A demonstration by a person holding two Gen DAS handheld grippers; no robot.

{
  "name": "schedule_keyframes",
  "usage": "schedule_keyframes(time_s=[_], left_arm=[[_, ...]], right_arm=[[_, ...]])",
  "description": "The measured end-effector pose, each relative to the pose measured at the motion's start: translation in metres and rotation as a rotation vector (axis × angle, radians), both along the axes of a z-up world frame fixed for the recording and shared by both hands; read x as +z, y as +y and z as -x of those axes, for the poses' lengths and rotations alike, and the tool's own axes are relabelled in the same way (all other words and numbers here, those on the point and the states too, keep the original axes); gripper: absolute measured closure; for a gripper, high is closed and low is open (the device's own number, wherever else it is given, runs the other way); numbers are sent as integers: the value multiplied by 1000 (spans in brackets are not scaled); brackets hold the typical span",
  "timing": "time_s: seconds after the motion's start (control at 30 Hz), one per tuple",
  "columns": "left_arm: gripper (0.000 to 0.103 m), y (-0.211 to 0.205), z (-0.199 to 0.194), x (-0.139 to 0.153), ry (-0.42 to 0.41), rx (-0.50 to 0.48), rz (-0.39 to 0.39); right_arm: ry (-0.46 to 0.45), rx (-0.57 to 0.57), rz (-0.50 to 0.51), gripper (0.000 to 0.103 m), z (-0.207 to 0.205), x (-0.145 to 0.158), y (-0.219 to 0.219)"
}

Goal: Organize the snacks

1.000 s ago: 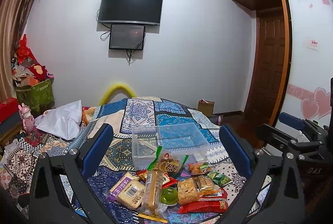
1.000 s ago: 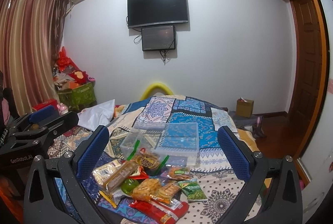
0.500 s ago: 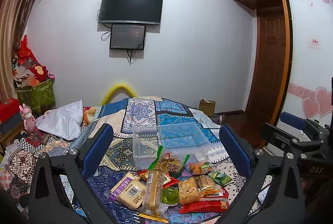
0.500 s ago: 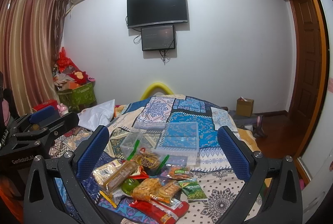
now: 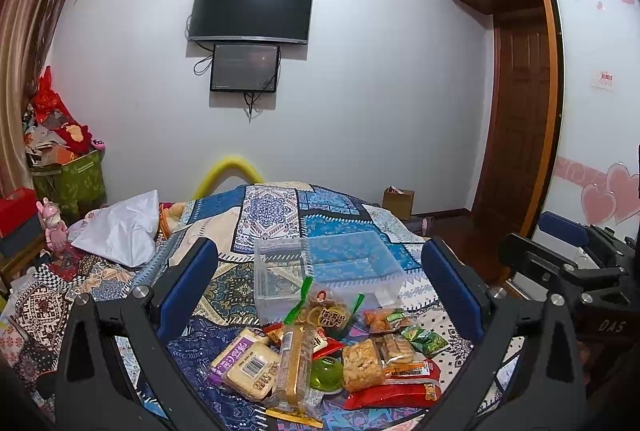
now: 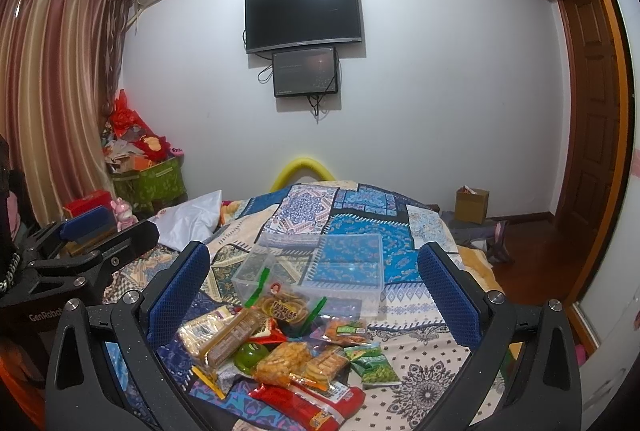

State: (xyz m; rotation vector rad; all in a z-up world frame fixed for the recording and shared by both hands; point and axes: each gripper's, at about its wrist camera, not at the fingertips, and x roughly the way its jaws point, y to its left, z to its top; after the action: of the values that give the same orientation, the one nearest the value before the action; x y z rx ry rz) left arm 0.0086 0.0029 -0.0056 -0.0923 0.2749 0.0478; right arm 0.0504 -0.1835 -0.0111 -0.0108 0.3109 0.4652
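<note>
Two handheld claws hover over a bed covered in a blue patchwork quilt (image 5: 280,215). The left claw (image 5: 320,291) and the right claw (image 6: 312,291) both stand wide open, holding nothing.

In the left wrist view, a heap of wrapped snacks (image 5: 320,351) lies on the quilt at 6 o'clock, between the open fingers. Just beyond it, toward 12 o'clock, sits one clear rectangular plastic storage box (image 5: 324,271), apparently empty. The round bag of ring biscuits with green ends (image 5: 324,311) touches the box's near wall.

The step in hand looks like choosing a first packet, since nothing is yet gripped. It would go best to start with a top, loose item, close on its firm middle rather than the crinkly seal, and lift straight up so neighbours stay put.

Counted: one box; roughly ten packets, though overlaps make the number uncertain. Among them are one green round jelly cup (image 5: 326,373), one long red packet (image 5: 392,389), one small green pea packet (image 6: 372,363) and one pale barcode-labelled block (image 5: 250,369).
</note>
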Motion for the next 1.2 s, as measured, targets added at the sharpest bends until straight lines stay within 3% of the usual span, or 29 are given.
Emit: schedule_keyframes(time_s=[0.6, 1.13, 1.17, 1.2], left_arm=[[0, 6, -21, -21, 69, -4, 20], [0, 31, -83, -118, 390, -17, 112], [2, 33, -87, -123, 408, -13, 122], [11, 35, -91, -128, 422, -14, 131]], right_arm=[[41, 5, 4, 0, -18, -10, 1], [306, -56, 88, 0, -76, -80, -16], [331, -61, 94, 0, -80, -87, -18], [351, -63, 95, 0, -82, -92, -19]])
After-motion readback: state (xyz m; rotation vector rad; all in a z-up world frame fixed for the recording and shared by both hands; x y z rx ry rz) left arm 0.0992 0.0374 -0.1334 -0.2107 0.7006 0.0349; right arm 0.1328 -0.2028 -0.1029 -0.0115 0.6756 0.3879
